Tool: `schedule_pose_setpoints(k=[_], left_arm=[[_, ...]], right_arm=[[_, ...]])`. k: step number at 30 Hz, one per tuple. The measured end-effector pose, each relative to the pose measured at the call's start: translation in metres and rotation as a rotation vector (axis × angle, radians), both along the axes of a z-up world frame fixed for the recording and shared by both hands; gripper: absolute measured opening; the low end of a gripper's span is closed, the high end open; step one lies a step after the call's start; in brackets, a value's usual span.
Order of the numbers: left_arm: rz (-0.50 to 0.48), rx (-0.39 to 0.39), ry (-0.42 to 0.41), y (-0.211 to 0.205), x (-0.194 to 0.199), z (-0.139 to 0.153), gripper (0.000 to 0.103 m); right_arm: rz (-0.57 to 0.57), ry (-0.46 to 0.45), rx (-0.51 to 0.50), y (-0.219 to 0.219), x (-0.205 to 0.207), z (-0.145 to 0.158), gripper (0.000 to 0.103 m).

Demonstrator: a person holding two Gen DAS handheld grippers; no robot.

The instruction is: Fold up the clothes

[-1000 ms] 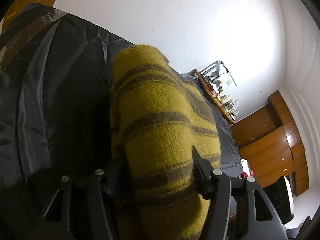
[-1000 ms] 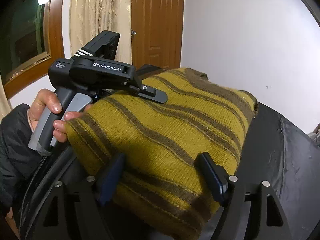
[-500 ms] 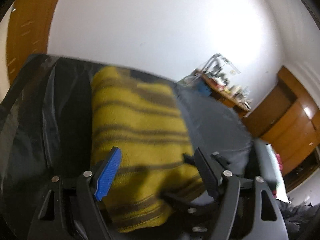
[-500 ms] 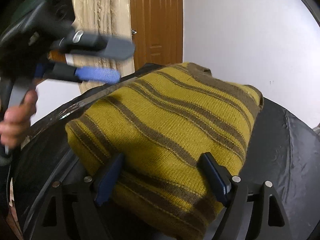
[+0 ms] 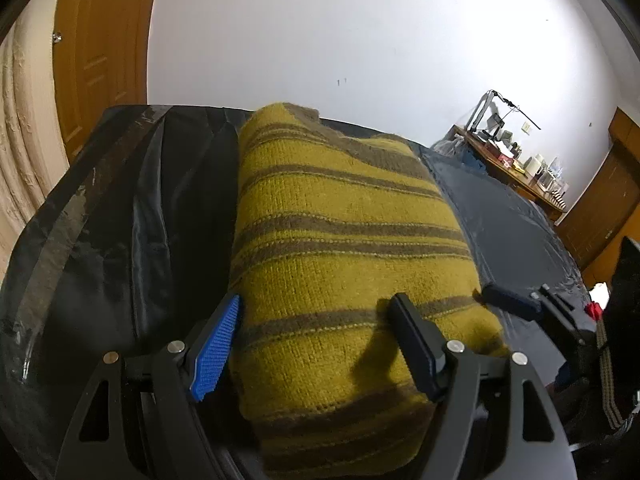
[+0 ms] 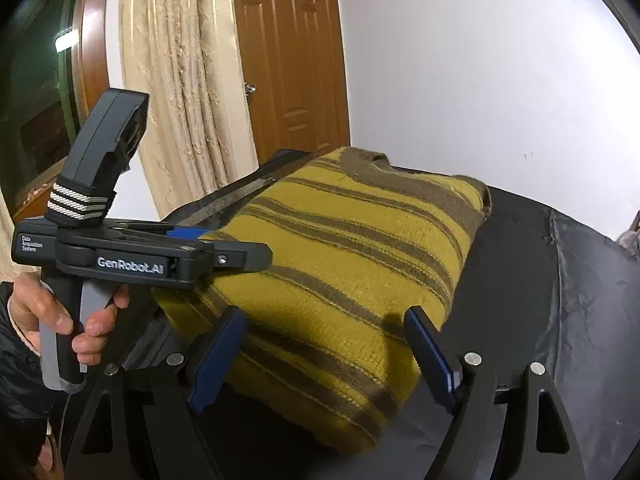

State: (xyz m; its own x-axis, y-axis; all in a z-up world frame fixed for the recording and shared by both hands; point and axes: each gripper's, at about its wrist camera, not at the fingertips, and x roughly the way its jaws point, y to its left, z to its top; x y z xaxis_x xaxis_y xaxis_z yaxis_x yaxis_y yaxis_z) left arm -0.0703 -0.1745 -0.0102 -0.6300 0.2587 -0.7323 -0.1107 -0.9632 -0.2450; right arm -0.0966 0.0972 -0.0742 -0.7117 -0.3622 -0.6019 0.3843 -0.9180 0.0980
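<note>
sweater (image 5: 344,264): coarse knitted wool-like cloth, matt and fuzzy, mustard with brown stripes
table cover (image 5: 132,216): thin dark sheet, smooth, creased, with a slight sheen
table edge strip (image 5: 60,220): glossy tape-like band, scuffed and worn
left gripper (image 5: 316,344): matt black plastic, bright metal screw heads
gripper pads (image 5: 214,354): blue, finely ribbed, rubbery look
door (image 6: 294,60): panelled wood, semi-gloss varnish
curtain (image 6: 176,80): beige cloth, rough crinkled texture
wall (image 5: 360,40): smooth matt white

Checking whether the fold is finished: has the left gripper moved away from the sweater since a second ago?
Yes. The left gripper has backed off the sweater; its jaws have just been opening, and more of the black table cover shows.
</note>
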Motion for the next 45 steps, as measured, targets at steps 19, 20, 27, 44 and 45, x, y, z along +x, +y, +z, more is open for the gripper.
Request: schedule_pose_setpoints(k=[19,20,27,44,45], left_arm=[[0.081,-0.137,0.058,0.023,0.012,0.010,0.081],[0.086,-0.160,0.069,0.027,0.013,0.011,0.081],[0.102,-0.177,0.084,0.030,0.015,0.009,0.081],[0.111,-0.248,0.125,0.038,0.017,0.004,0.081],[0.111,-0.253,0.127,0.039,0.017,0.003,0.082]], right_arm=[[-0.014,0.023,-0.026,0.028,0.025,0.003,0.084],[-0.024,0.035,-0.033,0.033,0.028,0.007,0.084],[-0.052,0.037,0.002,0.029,0.018,0.007,0.084],[-0.021,-0.054,0.003,-0.004,-0.021,-0.021,0.085],[-0.021,-0.056,0.002,-0.002,-0.020,-0.021,0.085]])
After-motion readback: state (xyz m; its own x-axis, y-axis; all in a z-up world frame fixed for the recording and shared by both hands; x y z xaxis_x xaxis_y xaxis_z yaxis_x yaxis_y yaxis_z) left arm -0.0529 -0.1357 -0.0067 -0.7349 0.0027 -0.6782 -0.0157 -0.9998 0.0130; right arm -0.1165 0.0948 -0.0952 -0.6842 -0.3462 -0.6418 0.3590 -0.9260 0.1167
